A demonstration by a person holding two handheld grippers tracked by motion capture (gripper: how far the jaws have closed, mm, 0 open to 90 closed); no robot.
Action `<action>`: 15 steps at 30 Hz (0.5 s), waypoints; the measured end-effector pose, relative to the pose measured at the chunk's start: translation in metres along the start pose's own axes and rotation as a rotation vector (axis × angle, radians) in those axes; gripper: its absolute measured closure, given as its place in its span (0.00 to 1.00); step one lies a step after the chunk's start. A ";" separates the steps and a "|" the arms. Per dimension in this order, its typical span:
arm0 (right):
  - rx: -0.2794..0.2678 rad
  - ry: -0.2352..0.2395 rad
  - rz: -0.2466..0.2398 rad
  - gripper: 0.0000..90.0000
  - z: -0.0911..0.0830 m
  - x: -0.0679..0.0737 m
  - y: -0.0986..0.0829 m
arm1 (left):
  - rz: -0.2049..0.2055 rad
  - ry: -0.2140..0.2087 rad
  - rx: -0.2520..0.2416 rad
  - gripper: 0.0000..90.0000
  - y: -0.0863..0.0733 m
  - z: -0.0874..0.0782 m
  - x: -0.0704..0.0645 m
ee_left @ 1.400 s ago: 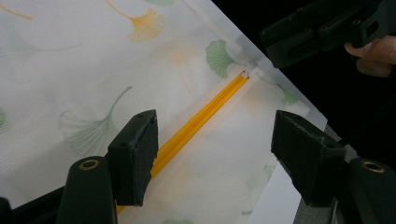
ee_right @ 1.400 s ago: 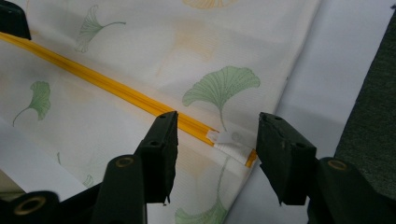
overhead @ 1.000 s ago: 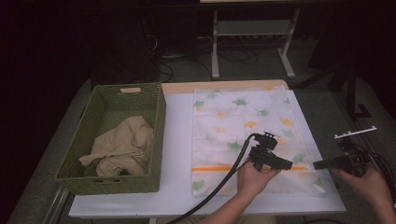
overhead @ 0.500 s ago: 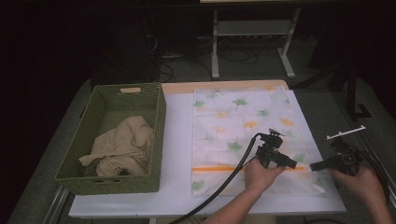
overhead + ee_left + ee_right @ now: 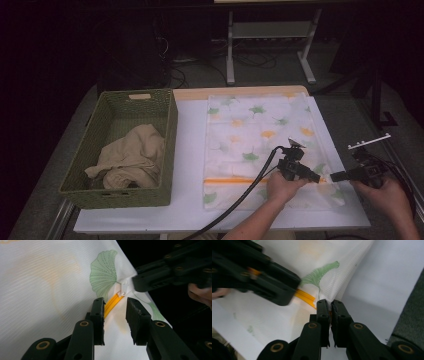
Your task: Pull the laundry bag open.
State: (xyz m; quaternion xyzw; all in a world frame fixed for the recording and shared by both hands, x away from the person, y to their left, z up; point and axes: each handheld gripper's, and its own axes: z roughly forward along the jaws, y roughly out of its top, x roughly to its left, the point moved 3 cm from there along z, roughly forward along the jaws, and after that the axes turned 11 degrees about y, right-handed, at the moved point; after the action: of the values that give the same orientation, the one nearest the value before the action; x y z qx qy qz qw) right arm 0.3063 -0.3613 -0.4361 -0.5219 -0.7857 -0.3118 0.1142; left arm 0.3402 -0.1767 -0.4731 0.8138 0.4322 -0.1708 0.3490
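On the white surface (image 5: 190, 150), right of the green basket (image 5: 125, 150), lies the leaf-print zip bag (image 5: 260, 135); the right gripper (image 5: 330, 305) pinches its near-right edge by the white slider (image 5: 123, 288), likely anchoring it, while the left gripper (image 5: 115, 311), fingers spread, straddles the orange zip (image 5: 112, 303).

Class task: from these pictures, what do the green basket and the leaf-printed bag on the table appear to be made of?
Green basket: a woven look, matte, material unclear.
Leaf-printed bag: probably thin fabric or mesh, given its fine ribbed weave; its orange zip strip and white slider look plastic.

No readable text, labels, brands, numbers or signs anywhere
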 end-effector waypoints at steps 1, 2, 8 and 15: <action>-0.004 0.008 -0.008 0.94 -0.002 0.004 0.001 | -0.003 -0.009 0.001 0.76 0.000 0.001 0.000; -0.008 0.013 -0.015 0.94 -0.004 0.006 0.002 | -0.009 -0.028 0.002 0.76 0.000 0.002 -0.001; -0.026 0.010 -0.037 0.94 -0.006 0.011 0.003 | -0.045 -0.113 0.000 0.73 -0.001 0.005 -0.001; -0.047 0.028 -0.053 0.94 -0.009 0.009 0.001 | -0.101 -0.163 -0.001 0.69 0.001 0.006 0.001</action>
State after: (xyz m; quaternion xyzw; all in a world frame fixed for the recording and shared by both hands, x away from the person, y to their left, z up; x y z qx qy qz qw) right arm 0.3015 -0.3599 -0.4238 -0.4990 -0.7901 -0.3403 0.1047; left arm 0.3413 -0.1808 -0.4776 0.7740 0.4430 -0.2538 0.3746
